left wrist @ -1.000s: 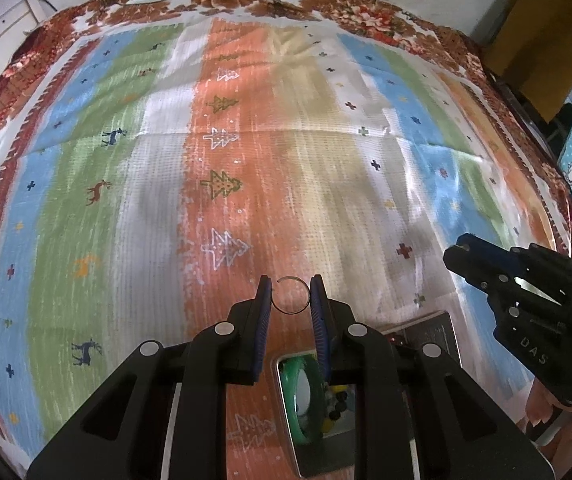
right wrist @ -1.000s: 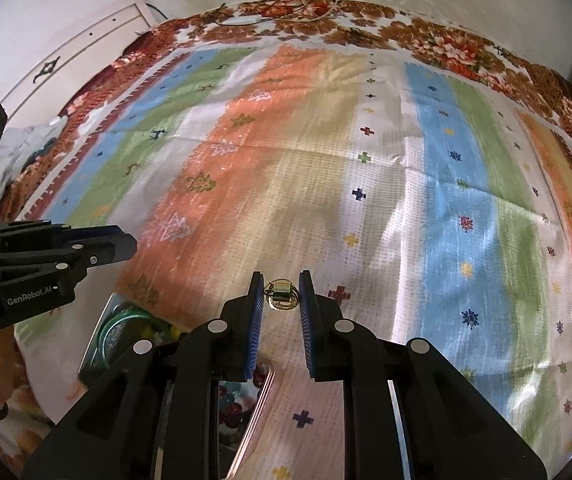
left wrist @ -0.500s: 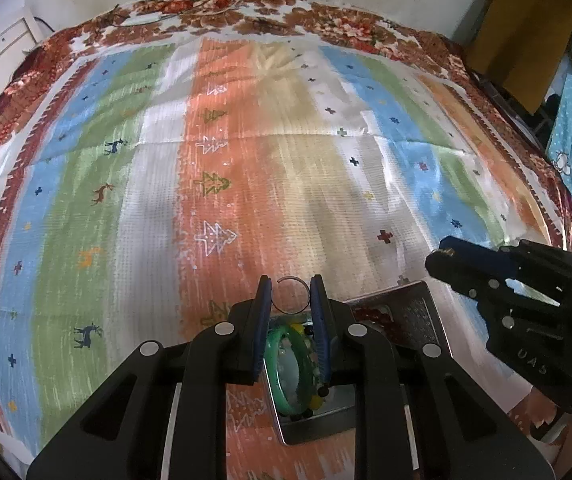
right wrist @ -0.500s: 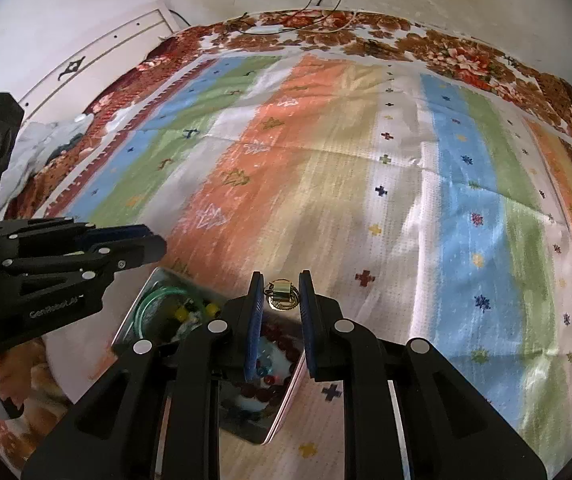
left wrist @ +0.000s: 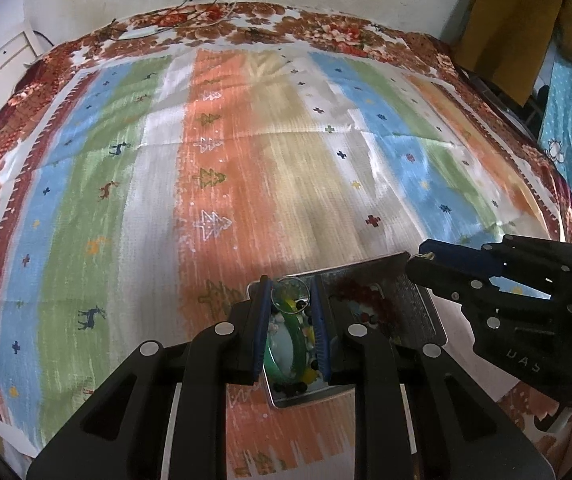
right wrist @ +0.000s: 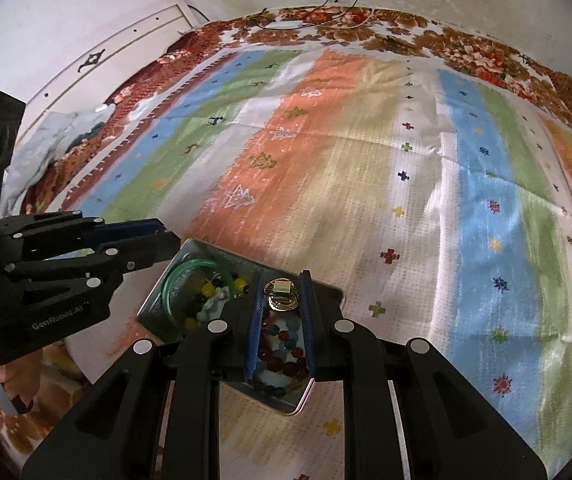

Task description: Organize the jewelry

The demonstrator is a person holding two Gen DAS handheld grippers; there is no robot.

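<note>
A thin silver ring [left wrist: 290, 295] and a gold ring [right wrist: 281, 294] are being held in narrowed jaws above the half-filled tray [right wrist: 148, 305] at six o'clock on the bed [right wrist: 365, 184], release being judged outstanding.

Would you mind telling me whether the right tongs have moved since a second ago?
Yes. The right tongs, shut on the gold ring, have drawn back from over the striped bedspread to above the metal tray.
</note>
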